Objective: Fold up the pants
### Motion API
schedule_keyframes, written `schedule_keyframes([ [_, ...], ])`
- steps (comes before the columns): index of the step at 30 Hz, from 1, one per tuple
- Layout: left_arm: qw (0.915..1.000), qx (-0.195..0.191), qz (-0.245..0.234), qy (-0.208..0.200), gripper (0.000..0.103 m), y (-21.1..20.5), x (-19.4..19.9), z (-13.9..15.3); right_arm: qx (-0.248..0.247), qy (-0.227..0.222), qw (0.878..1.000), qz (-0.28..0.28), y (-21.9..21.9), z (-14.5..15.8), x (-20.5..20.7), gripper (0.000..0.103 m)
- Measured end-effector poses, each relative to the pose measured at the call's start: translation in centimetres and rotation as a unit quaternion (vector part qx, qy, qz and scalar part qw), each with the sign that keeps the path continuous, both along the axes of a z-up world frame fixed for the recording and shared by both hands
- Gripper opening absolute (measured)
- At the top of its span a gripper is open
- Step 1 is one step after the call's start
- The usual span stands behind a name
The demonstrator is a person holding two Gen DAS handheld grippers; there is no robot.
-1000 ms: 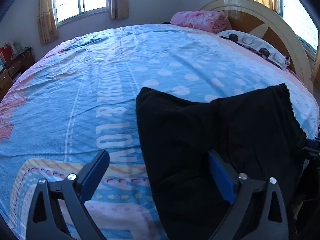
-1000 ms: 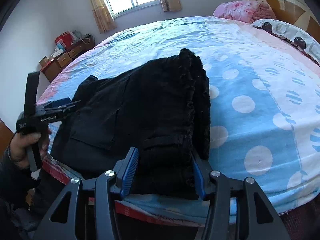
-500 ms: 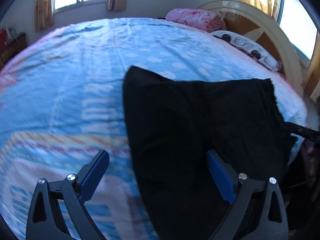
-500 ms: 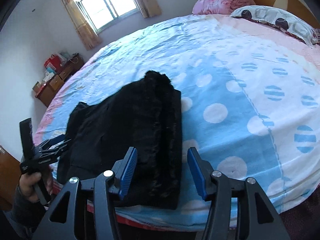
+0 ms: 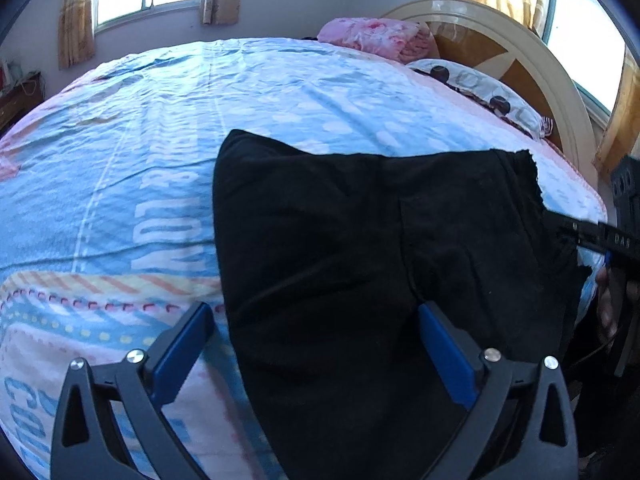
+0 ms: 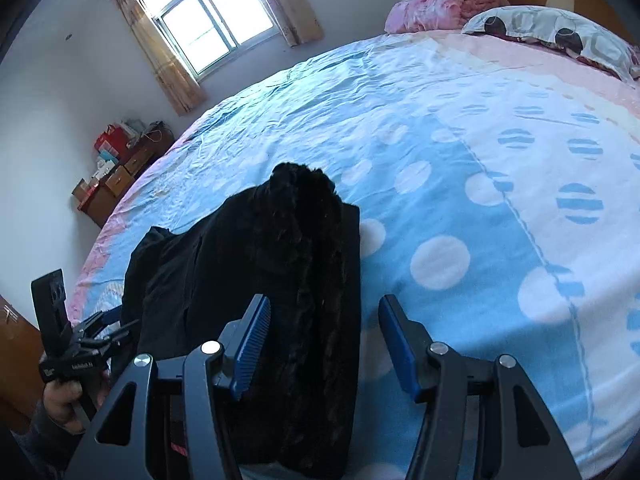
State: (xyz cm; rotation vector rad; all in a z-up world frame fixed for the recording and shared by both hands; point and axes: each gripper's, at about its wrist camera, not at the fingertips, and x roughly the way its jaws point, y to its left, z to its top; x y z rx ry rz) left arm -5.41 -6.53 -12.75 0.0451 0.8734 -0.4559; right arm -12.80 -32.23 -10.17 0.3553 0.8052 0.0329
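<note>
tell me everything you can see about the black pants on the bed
The black pants look like thick, soft cloth with a fuzzy pile along the right-hand edge. They lie folded in a flattish stack near the edge of the blue, dotted bedsheet, which carries them. The left gripper and right gripper both hover over them with jaws open, not gripping.

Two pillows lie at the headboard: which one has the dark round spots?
The white pillow, nearer the camera, bears dark round spots. The pink pillow behind it, farther along the headboard, has only a mottled pink print.
</note>
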Motion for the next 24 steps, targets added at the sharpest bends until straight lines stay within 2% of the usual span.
schedule_keyframes([
  [5,0.9999,0.006,-0.005,0.008,0.103,0.1,0.2,0.1,0.004,0.008,1.000,0.009,0.1,-0.2,1.0,0.058],
  [7,0.9999,0.003,0.003,0.010,0.103,0.5,0.2,0.1,0.020,0.016,0.999,0.036,0.5,-0.3,0.9,0.058],
  [9,0.9999,0.002,0.003,0.010,0.103,0.5,0.3,-0.1,0.015,0.020,0.999,0.045,0.8,-0.4,0.8,0.058],
  [11,0.9998,0.016,-0.001,0.007,0.103,0.0,0.3,-0.2,0.026,0.020,0.998,0.045,0.4,-0.6,1.0,0.058],
  [13,0.9998,0.013,-0.005,0.018,0.103,-0.2,0.6,-0.1,0.045,0.018,0.998,0.036,-0.2,-0.9,1.6,0.057],
  [15,0.9994,0.008,-0.007,0.033,0.103,0.0,0.9,0.0,0.034,0.017,0.999,0.039,0.2,-1.1,2.1,0.057],
  [17,0.9991,0.015,-0.014,0.036,0.103,-0.1,0.8,0.0,0.024,0.019,0.999,0.042,0.6,-1.1,2.3,0.057],
  [19,0.9994,0.001,-0.015,0.031,0.103,0.3,0.5,0.0,0.026,0.021,0.998,0.045,0.6,-1.1,2.4,0.056],
  [20,0.9995,0.004,-0.012,0.029,0.103,0.2,0.3,0.0,0.026,0.022,0.998,0.047,0.6,-1.1,2.3,0.055],
  [22,0.9996,0.013,-0.006,0.025,0.099,-0.2,-0.1,0.1,0.034,0.027,0.997,0.062,1.4,-0.5,1.9,0.046],
  [24,0.9997,0.009,-0.008,0.023,0.096,-0.5,-0.2,0.1,-0.011,0.027,0.996,0.080,3.1,-0.3,1.6,0.046],
])
